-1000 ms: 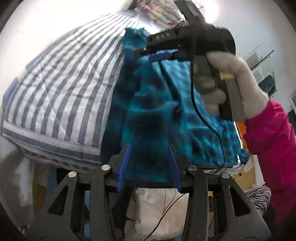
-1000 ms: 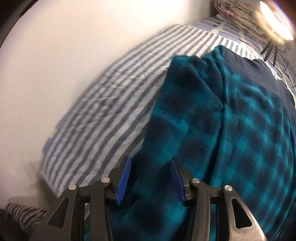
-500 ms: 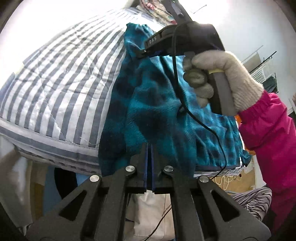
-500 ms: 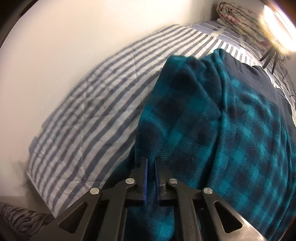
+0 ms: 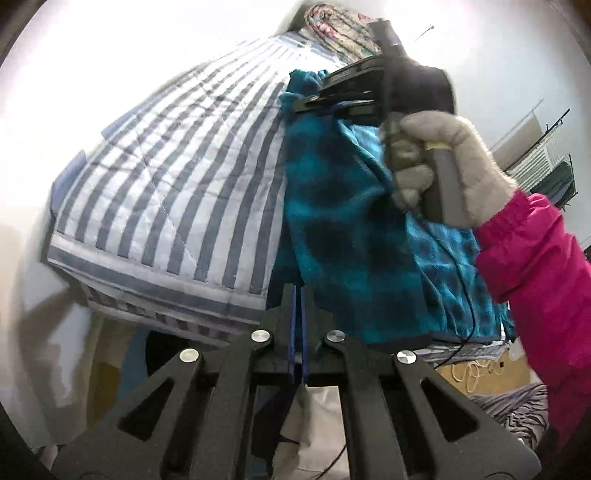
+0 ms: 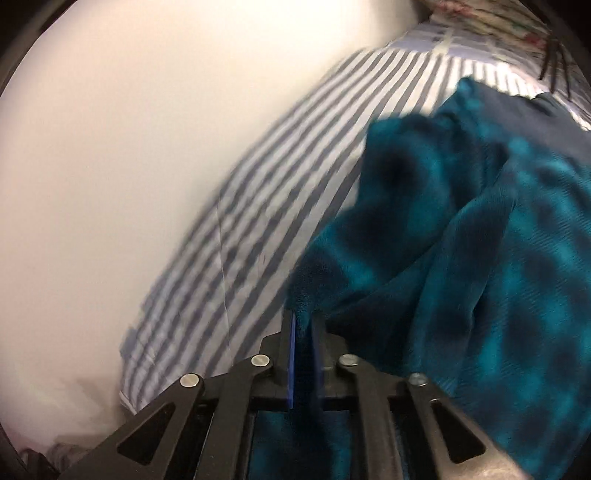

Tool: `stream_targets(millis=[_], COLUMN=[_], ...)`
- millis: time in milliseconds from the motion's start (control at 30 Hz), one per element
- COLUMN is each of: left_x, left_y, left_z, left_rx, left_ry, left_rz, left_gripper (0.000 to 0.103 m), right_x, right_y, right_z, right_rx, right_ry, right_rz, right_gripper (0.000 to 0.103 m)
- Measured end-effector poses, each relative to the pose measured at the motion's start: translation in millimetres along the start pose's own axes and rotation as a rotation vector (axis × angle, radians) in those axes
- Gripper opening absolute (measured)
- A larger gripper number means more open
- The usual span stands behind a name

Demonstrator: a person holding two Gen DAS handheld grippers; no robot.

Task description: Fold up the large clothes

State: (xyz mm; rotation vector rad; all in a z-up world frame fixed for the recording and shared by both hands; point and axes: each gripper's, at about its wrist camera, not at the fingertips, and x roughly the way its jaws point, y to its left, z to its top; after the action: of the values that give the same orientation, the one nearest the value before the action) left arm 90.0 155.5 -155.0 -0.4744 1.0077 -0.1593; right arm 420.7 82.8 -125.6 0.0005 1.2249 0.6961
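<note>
**Both grippers clamped on a teal plaid garment at the bed's edge**

The teal plaid garment [image 5: 354,236] lay on a blue-and-white striped quilt [image 5: 173,192] that covered the bed, its near part hanging over the bed's near edge and its far part reaching toward a floral bundle [image 5: 343,29] at the head of the bed. In the left wrist view, the left gripper [image 5: 297,295] had its jaws pressed fully together, the blue pads meeting, with the lower edge of the garment at their tips; whether cloth was actually pinched between them could not be told with certainty, though the fabric ran straight down to the pads. The same view showed the right gripper [image 5: 314,105] farther up the garment, held by a hand in a grey knitted glove [image 5: 443,166] below a bright pink sleeve [image 5: 535,266], with a black cable [image 5: 461,280] trailing from it across the cloth. That gripper's tips bit into a raised fold near the garment's upper left corner.

In the right wrist view, the right gripper [image 6: 303,321] was closed to a narrow gap, and a thick fold of teal fleece filled that gap, bulging above the pads. Its jaws had just been opening slightly, with the cloth between them. The garment [image 6: 480,240] draped away to the right, the striped quilt [image 6: 277,192] lay to the left, and a pale wall [image 6: 129,147] stood beyond it. This view was blurred.
</note>
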Motion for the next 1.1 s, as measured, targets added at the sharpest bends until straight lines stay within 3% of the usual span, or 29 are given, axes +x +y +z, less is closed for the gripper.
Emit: stream_targets(millis=[67,133,167,200,300,367,467,533,567,600,667,733,800,867,900,933,1100], left_x=[0.6,2.4,2.9,1.6,7.3,16.6,39.1,52.4,53.2,53.9,50.0,42.7,34.9,28.2,23.1,19.5,14.5], left_y=[2.6,6.9,8.3,9.9,11.8,13.9,18.6,22.0,21.9,20.4,16.9,10.7,6.8,5.4,5.9,6.9,4.0], left_z=[0.7,3.5,4.9,7.1,12.6,16.9,19.1,15.4,15.2,15.1,14.7,14.5,14.8,16.3,17.0,17.0,13.5], left_rx=[-0.015,-0.033,-0.044,-0.061,-0.082,-0.098,-0.150,-0.183,-0.182,-0.171,-0.159,-0.129,-0.116,-0.116,-0.110,-0.107,-0.078], left_ry=[0.002,0.014,0.011,0.002,0.008,0.028,0.106,0.142,0.144,0.146,0.133,0.112,0.093,0.077,0.067,0.059,0.049], left_rz=[-0.007,-0.008,-0.016,-0.034,-0.049,-0.055,-0.107,-0.132,-0.129,-0.124,-0.124,-0.112,-0.103,-0.103,-0.098,-0.094,-0.087], left_gripper=[0.001,0.021,0.044,0.056,0.056,0.056,0.056,0.045,0.026,0.014,0.010,0.008,0.007,0.007,0.007,0.007,0.006], right_x=[-2.0,-23.1,-35.1,-47.6,-75.8,-80.8,-73.8,-68.2,-65.3,-64.3,-61.7,-58.8,-52.6,-39.3,-34.3,-29.1,-45.8], right_y=[3.3,0.4,-3.3,-8.4,-27.9,-44.9,-66.7,-75.4,-77.9,-79.0,-74.6,-67.7,-58.2,-50.0,-48.7,-47.7,-78.5], right_z=[-2.2,-5.0,-6.6,-9.1,-19.1,-28.5,-39.5,-42.9,-40.0,-40.4,-35.1,-26.6,-20.2,-13.4,-13.3,-13.2,-21.9], right_rx=[-0.026,-0.032,-0.033,-0.034,-0.012,0.035,0.108,0.157,0.174,0.183,0.191,0.181,0.162,0.116,0.094,0.069,0.126], right_ry=[0.015,-0.019,-0.041,-0.064,-0.111,-0.101,-0.074,-0.068,-0.074,-0.080,-0.103,-0.118,-0.110,-0.071,-0.055,-0.033,-0.065], right_rz=[0.000,0.042,0.060,0.066,-0.001,-0.047,-0.047,-0.023,-0.013,-0.007,0.011,0.020,0.015,-0.022,-0.062,-0.129,-0.334], right_gripper=[0.029,0.033,0.033,0.034,0.034,0.037,0.037,0.037,0.038,0.040,0.047,0.061,0.064,0.052,0.028,0.017,0.021])
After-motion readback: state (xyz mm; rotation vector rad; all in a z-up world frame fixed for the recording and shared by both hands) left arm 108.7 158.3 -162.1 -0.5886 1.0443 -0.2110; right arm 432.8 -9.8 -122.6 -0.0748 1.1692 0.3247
